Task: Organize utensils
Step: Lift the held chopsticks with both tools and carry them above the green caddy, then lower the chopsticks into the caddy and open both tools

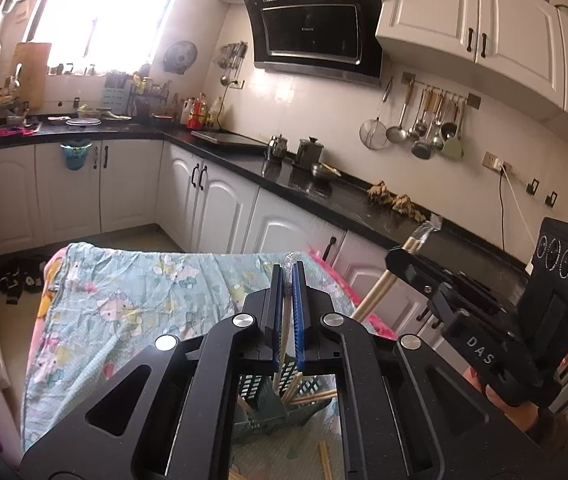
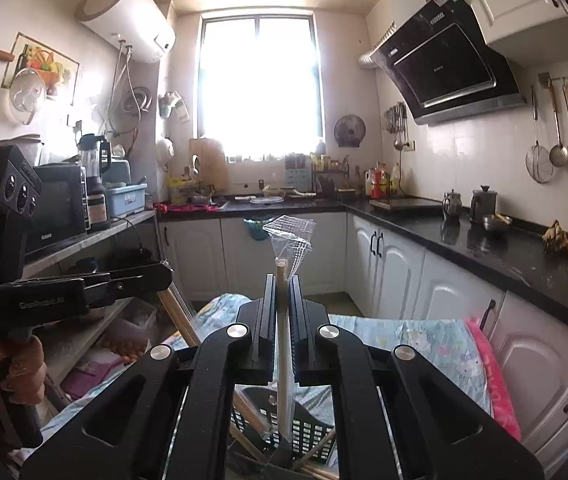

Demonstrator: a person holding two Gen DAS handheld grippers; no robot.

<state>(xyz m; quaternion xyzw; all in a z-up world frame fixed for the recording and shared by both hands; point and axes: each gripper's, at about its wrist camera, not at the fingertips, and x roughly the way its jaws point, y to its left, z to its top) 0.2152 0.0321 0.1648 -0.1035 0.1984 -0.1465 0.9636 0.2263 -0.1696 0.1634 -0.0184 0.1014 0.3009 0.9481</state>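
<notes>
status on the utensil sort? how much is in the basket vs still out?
Done: several chopsticks already stand or lean in the dark slotted basket on the cloth-covered table.
In hand: the left gripper and the right gripper each have jaws shut on a plastic-wrapped chopstick pair above the basket.
Left: both held pairs, plus at least one loose pair lying on the cloth. More may be hidden.
</notes>
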